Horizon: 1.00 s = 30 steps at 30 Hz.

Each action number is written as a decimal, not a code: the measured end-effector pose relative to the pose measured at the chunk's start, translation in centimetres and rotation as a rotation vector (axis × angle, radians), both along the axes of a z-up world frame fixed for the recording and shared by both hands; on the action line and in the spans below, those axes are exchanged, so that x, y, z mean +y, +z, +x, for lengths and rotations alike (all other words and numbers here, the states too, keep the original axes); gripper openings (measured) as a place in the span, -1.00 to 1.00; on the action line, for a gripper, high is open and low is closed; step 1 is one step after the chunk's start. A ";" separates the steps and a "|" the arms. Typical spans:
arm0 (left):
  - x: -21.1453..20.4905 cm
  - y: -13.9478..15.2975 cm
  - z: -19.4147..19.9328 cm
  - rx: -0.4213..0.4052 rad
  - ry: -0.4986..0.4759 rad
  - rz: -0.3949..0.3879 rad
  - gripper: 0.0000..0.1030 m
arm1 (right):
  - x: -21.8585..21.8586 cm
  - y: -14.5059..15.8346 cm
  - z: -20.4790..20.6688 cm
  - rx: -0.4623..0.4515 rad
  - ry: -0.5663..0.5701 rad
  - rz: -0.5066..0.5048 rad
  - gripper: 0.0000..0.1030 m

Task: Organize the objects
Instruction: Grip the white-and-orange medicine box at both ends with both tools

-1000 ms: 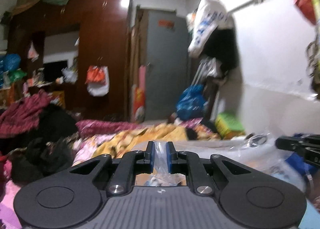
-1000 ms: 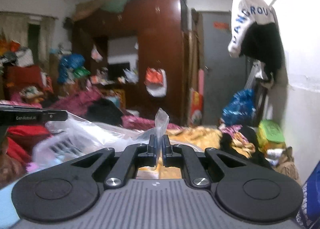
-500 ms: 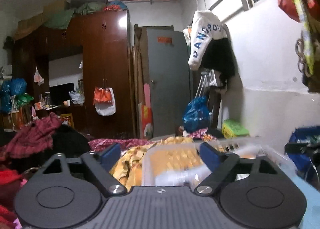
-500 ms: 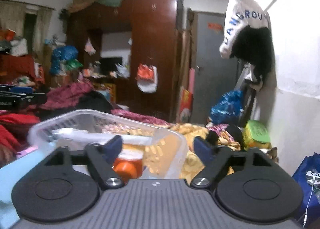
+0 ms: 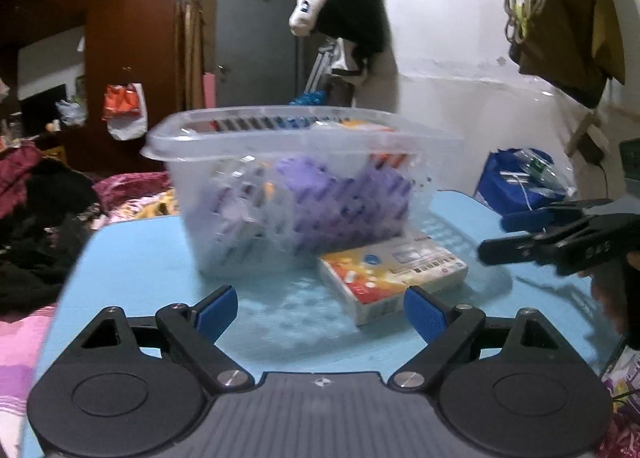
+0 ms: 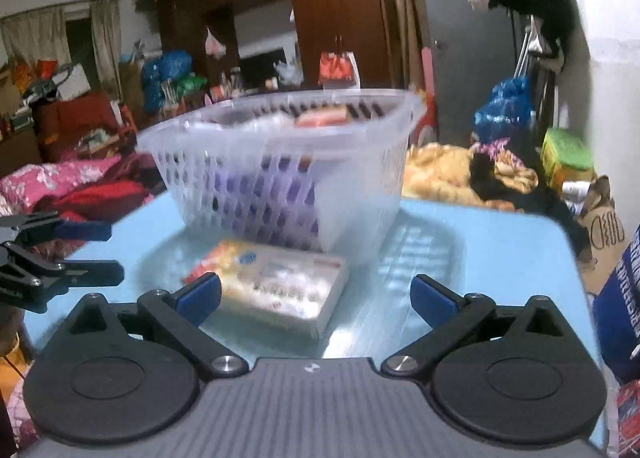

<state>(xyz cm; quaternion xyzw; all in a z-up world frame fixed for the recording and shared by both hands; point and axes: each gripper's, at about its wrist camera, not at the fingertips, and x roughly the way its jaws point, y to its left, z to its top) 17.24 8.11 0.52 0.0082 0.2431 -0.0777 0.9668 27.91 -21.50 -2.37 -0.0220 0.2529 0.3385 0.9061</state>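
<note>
Standing on light-blue tabletop (image 5: 132, 258): clear plastic basket (image 5: 296, 194), purple item and small packets inside; flat box (image 5: 394, 272) lying just in front of basket, touching its base. Left gripper (image 5: 320, 308) spread wide, nothing between pads, low over tabletop before basket. Right gripper (image 6: 316, 294) spread wide, jaws just been opening, flat box partly between fingers but untouched. Cluttered bed, wardrobe behind
</note>
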 end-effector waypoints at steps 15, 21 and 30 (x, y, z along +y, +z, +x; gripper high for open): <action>-1.7 -2.9 4.1 0.107 -0.100 -0.113 0.47 | 0.1 -3.4 0.7 0.127 0.069 0.024 0.50; -2.8 -3.1 4.8 0.140 -0.129 -0.092 0.24 | 0.3 -3.8 1.0 0.118 0.117 0.009 0.28; -4.7 -3.3 4.7 0.128 -0.093 -0.002 0.04 | 1.4 -3.5 0.1 0.051 0.139 -0.090 0.19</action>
